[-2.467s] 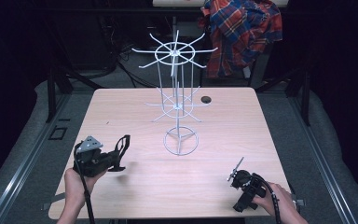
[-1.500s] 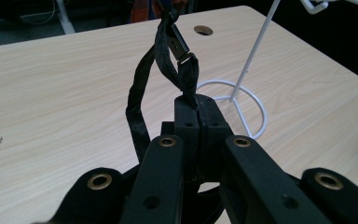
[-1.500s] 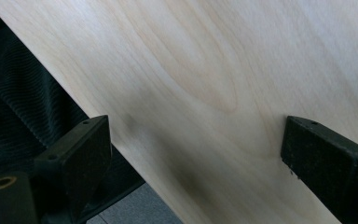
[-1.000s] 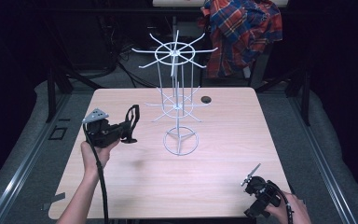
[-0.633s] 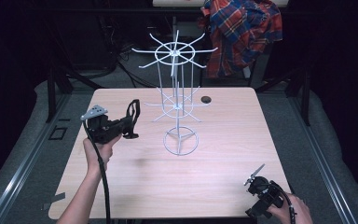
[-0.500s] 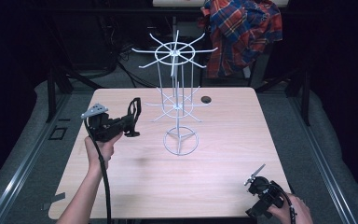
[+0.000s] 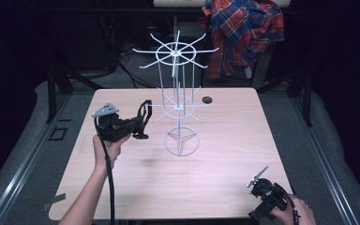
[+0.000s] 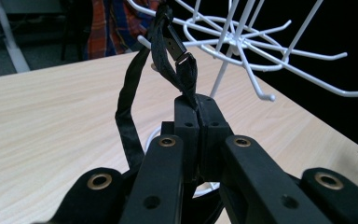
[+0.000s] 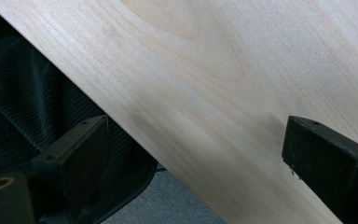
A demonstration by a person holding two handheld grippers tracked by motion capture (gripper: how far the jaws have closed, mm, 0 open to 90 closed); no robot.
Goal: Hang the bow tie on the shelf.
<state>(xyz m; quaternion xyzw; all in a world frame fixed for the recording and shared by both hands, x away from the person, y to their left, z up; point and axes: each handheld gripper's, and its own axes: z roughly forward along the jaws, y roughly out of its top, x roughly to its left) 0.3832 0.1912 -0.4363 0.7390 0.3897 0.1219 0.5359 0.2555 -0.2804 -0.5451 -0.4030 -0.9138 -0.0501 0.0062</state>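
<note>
A white wire display rack (image 7: 180, 105) with hooked arms stands at the table's middle back. My left gripper (image 7: 140, 123) is held up left of it, shut on a black strap (image 7: 145, 110) with a metal buckle. In the left gripper view the strap (image 8: 176, 60) loops up from the closed jaws, close to the rack's lower hooks (image 8: 261, 51). My right gripper (image 7: 258, 182) rests at the front right corner of the table, and in its own view the jaws stand wide apart over the table edge (image 9: 177, 158) with nothing between them.
A small black round object (image 7: 207, 100) lies on the table behind the rack. A plaid shirt (image 7: 243, 33) hangs beyond the far edge. Dark floor and metal frame rails surround the wooden table (image 7: 215, 173).
My left gripper has risen and moved forward and right toward the rack, carrying the strap. The right gripper has drawn back toward the front right corner.
</note>
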